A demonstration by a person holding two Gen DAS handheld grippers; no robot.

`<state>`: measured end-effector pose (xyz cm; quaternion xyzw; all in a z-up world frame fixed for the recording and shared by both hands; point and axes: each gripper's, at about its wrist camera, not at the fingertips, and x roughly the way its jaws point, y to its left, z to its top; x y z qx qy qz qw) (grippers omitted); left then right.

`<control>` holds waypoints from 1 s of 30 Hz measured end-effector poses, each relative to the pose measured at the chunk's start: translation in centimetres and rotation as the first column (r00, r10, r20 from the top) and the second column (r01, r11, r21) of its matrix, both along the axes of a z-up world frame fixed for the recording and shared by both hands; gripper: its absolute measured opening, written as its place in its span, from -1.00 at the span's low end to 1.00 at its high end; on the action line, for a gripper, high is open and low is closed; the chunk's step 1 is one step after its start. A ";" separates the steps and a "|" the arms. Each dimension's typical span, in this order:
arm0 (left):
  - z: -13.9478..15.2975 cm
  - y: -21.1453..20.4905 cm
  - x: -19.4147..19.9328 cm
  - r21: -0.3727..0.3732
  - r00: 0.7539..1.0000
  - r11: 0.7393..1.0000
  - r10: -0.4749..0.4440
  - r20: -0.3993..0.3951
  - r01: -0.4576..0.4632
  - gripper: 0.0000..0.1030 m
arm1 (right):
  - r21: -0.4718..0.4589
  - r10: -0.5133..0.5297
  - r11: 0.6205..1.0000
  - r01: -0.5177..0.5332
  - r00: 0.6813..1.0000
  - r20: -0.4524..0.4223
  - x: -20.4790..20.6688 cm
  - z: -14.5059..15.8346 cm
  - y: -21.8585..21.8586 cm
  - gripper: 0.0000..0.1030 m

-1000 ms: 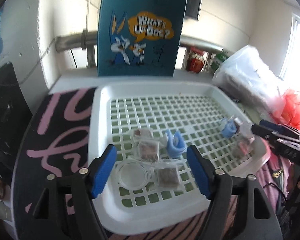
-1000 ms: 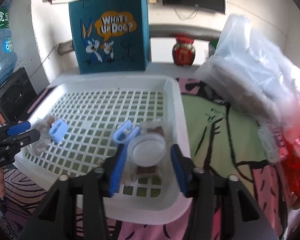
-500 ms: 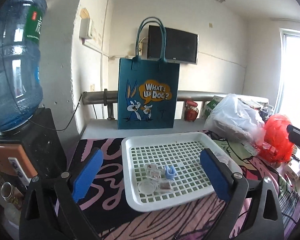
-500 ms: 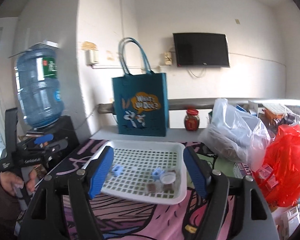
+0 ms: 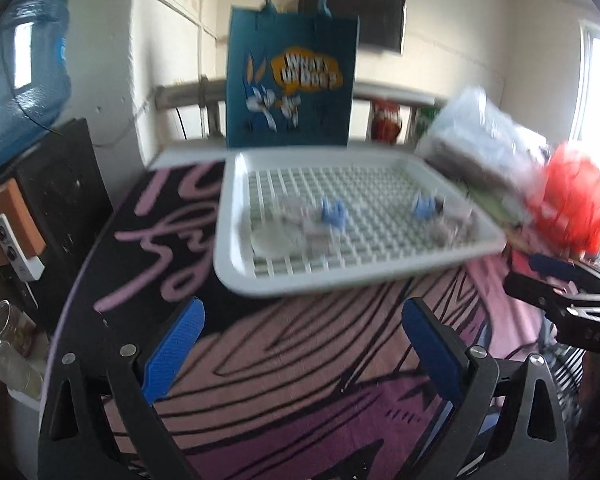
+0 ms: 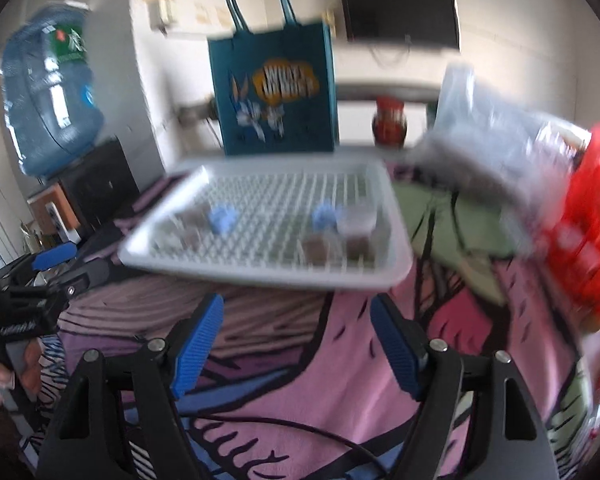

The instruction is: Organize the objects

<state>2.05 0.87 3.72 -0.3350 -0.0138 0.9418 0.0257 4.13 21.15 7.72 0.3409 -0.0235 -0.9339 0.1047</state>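
Here, my left gripper [image 5: 302,322] and right gripper [image 6: 296,320] gaped empty, jaws just widened, white tray [image 5: 236,256] ahead unobstructed, blue tote bag [image 5: 292,80] behind it.

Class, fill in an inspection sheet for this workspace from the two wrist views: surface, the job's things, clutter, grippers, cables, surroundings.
Surface: table under a pink, purple and black patterned cloth.
Job's things: white slotted tray holding two blue clips, a round clear lid and small packets; blurred.
Clutter: clear plastic bag and red bag to the right of the tray.
Grippers: left gripper and right gripper both open and empty, short of the tray; jaws have just been opening.
Cables: dark cable across the cloth near the right gripper.
Surroundings: blue cartoon tote bag, water bottle, wall screen, red jar.
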 end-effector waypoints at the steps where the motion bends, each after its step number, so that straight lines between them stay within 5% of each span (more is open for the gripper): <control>1: -0.5 0.3 -0.2 -0.014 1.000 1.000 -0.001 0.016 0.002 0.93 | 0.008 -0.008 1.000 0.007 1.000 0.021 -0.4 -0.6 -0.1 0.48; 18: -4.2 2.2 -3.2 -0.078 0.970 0.995 -0.035 0.239 0.055 0.93 | 0.145 -0.043 0.989 0.015 0.981 0.189 -2.9 -4.6 -1.4 0.48; 30: -4.5 1.9 -3.4 -0.069 0.965 0.996 -0.030 0.260 0.049 0.99 | 0.147 -0.052 0.989 0.023 0.979 0.195 -3.0 -4.7 -1.3 0.58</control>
